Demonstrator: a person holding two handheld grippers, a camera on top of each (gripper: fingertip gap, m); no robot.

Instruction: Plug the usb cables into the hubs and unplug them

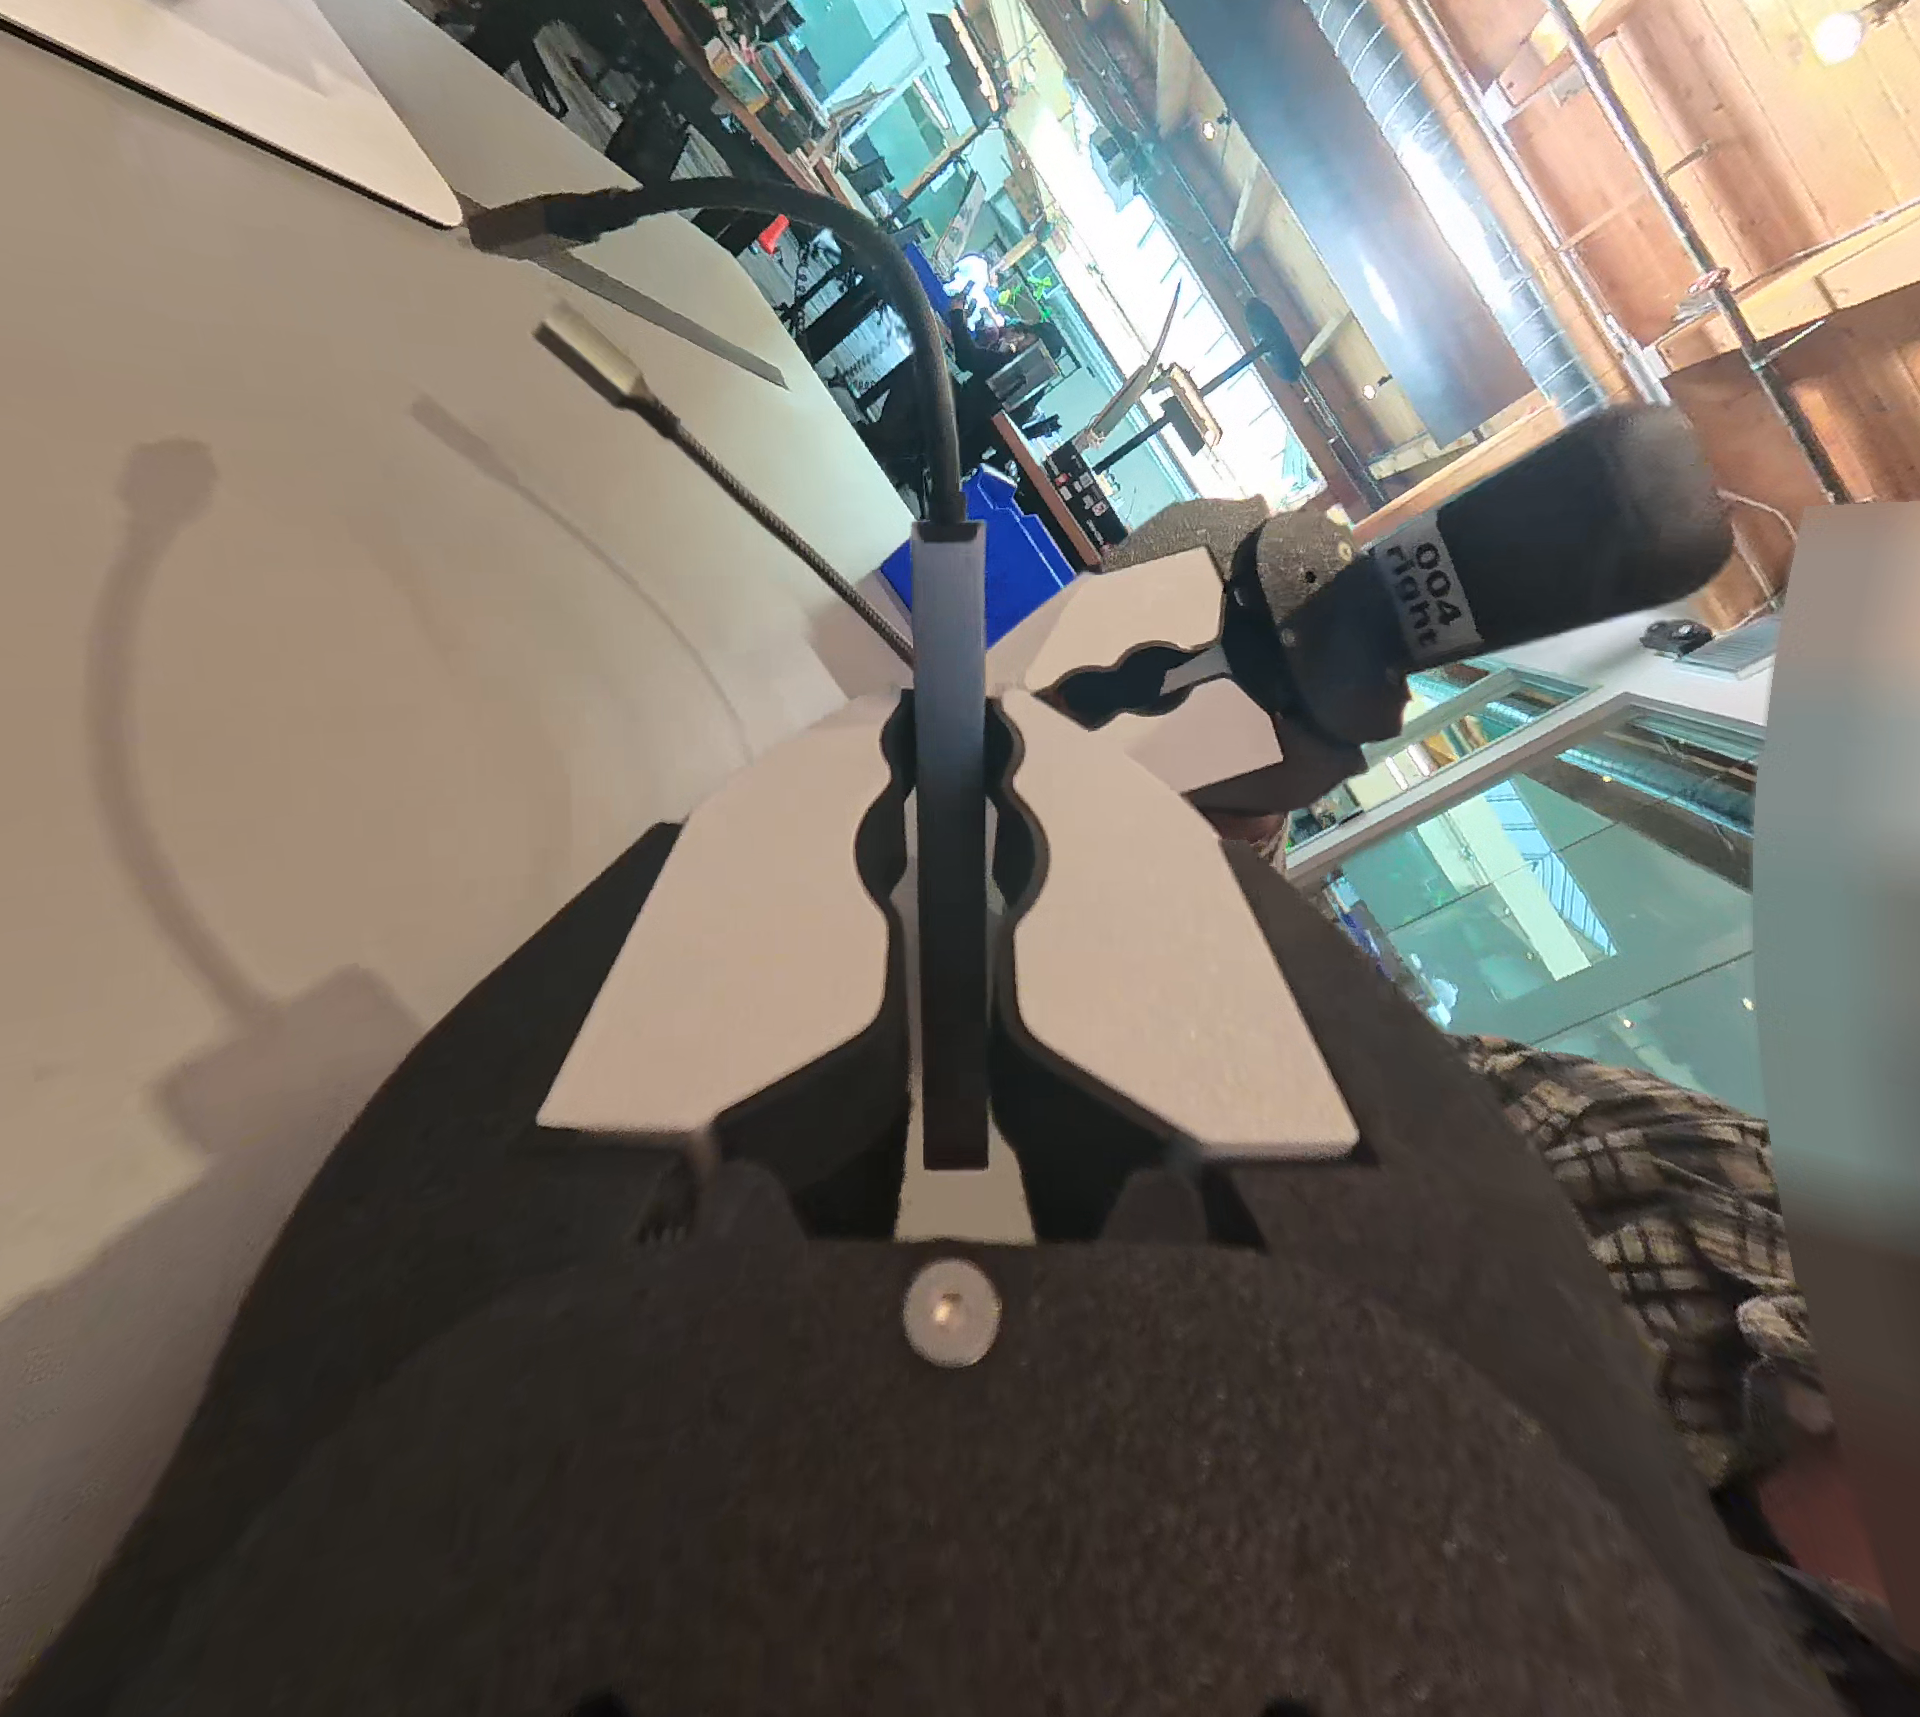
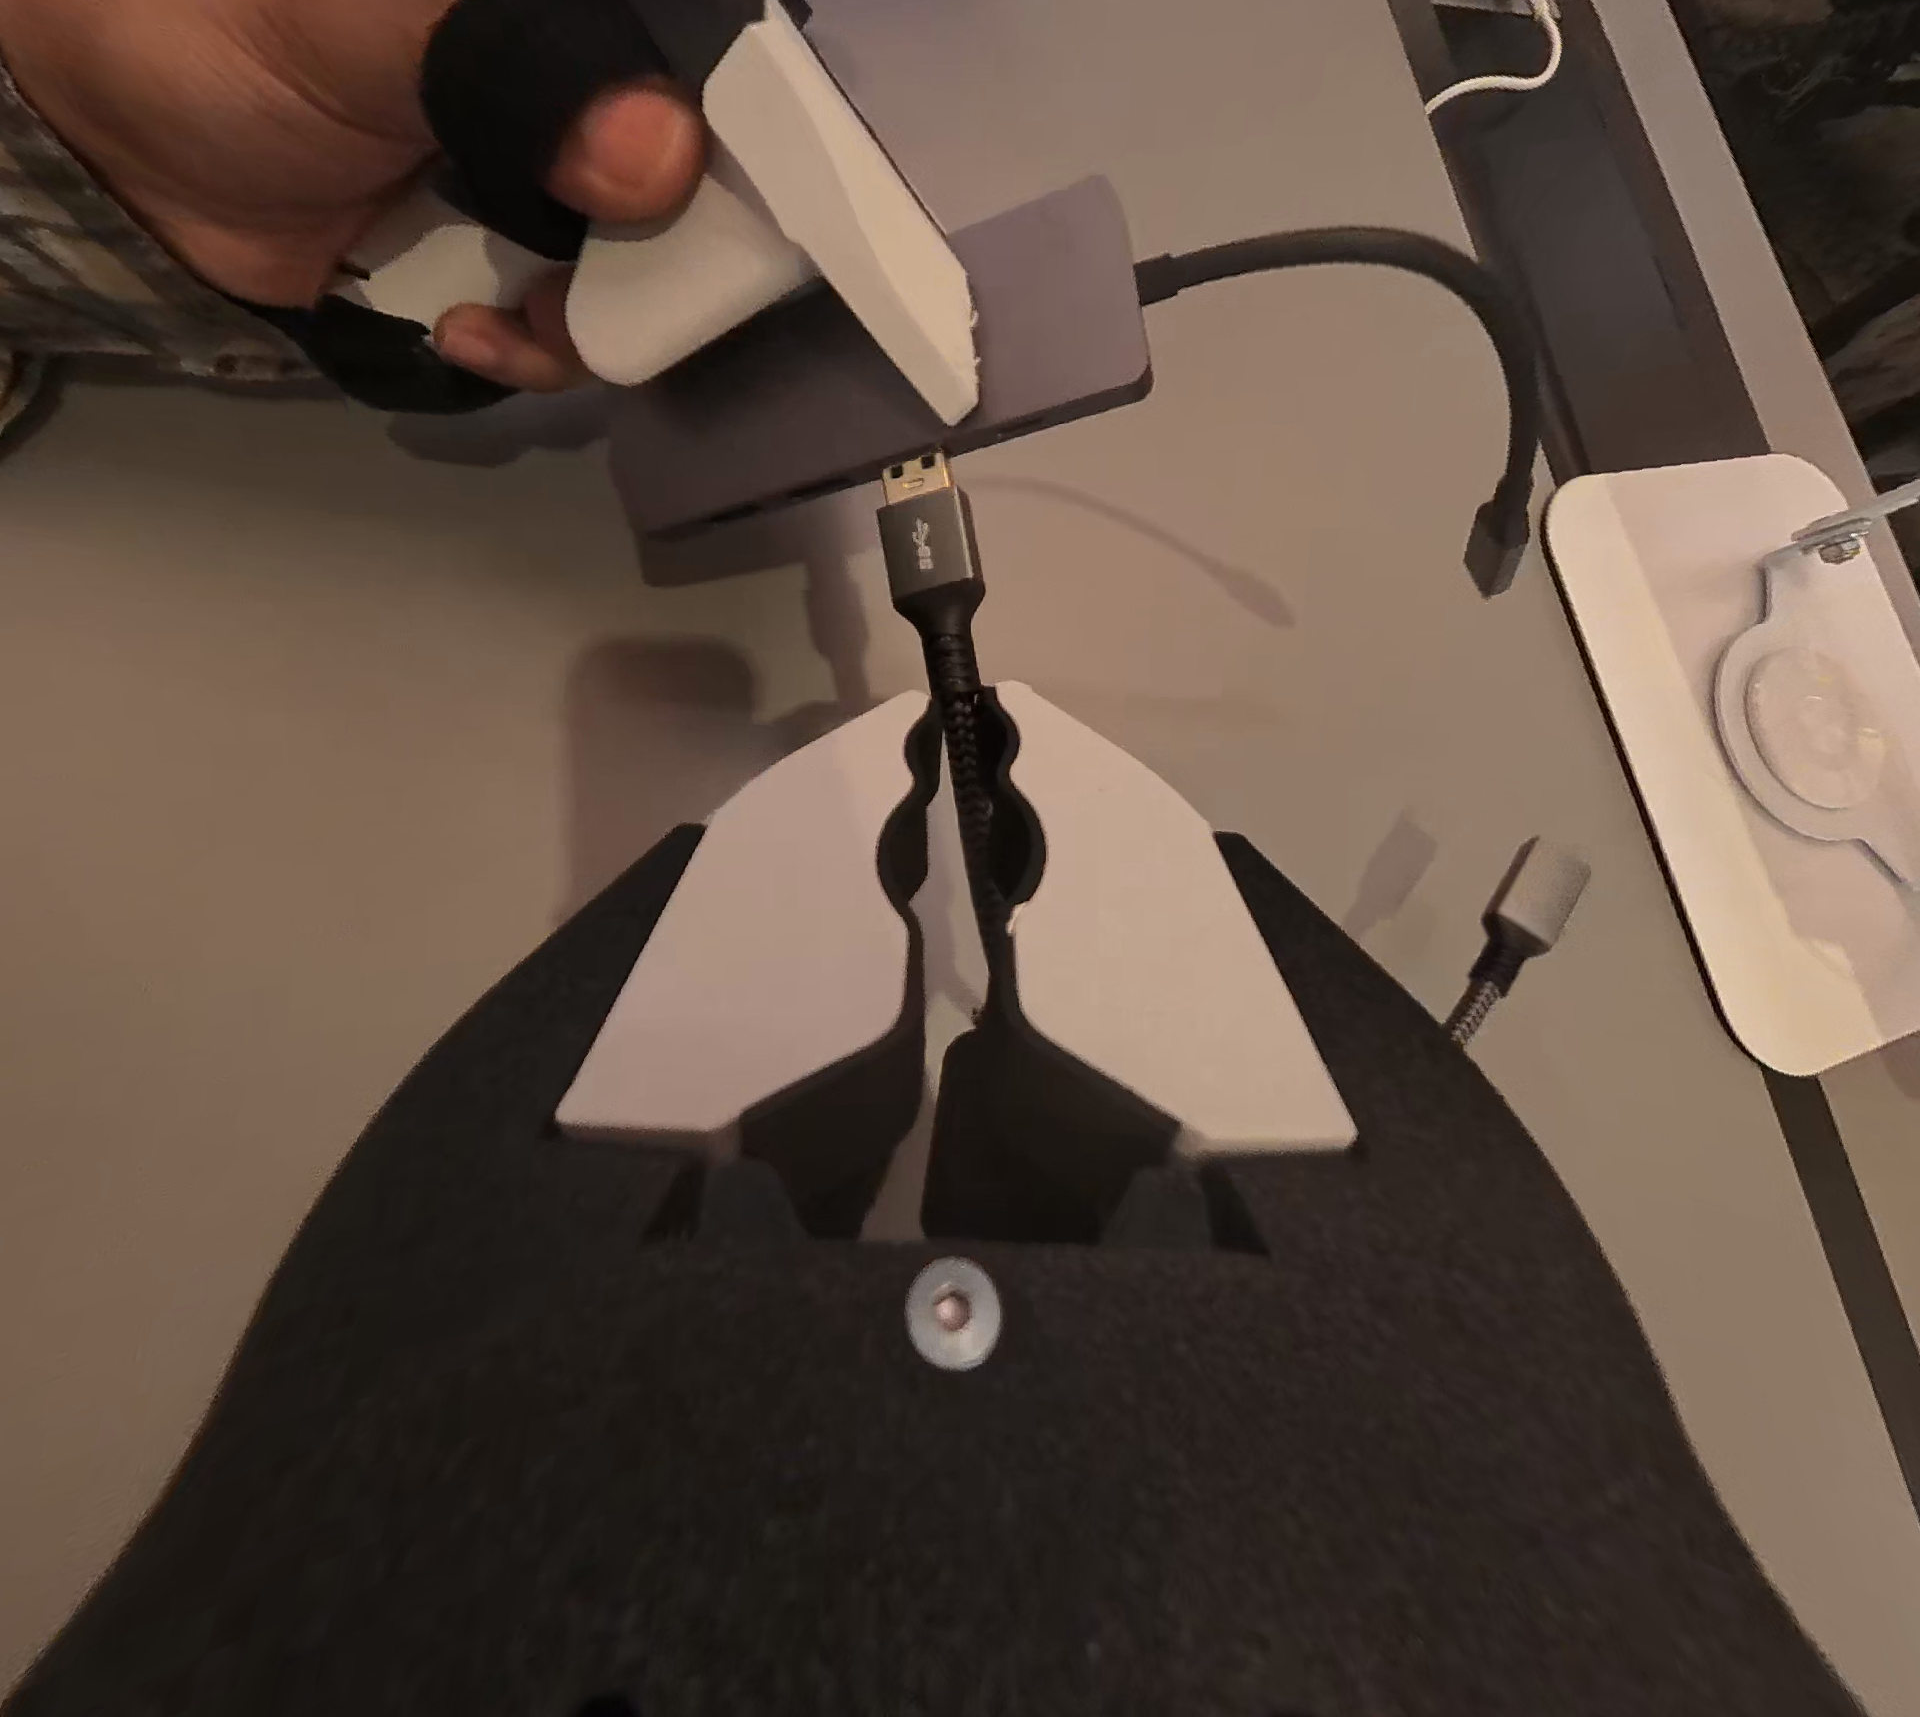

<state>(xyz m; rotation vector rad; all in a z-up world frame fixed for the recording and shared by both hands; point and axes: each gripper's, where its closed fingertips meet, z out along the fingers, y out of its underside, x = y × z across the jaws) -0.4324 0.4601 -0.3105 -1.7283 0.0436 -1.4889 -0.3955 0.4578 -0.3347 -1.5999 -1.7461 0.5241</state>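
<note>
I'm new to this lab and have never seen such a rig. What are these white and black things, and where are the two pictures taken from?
They are hand-held grippers; a person's hand works each one. Each carries a camera looking along its two white fingers.

Left wrist view: the left gripper is shut on a dark grey USB hub, seen edge-on.

Right wrist view: the right gripper pinches a braided cable whose USB plug has its tip at the hub's side, not fully in.

On the grey table lie another connector and a white plate.
</note>
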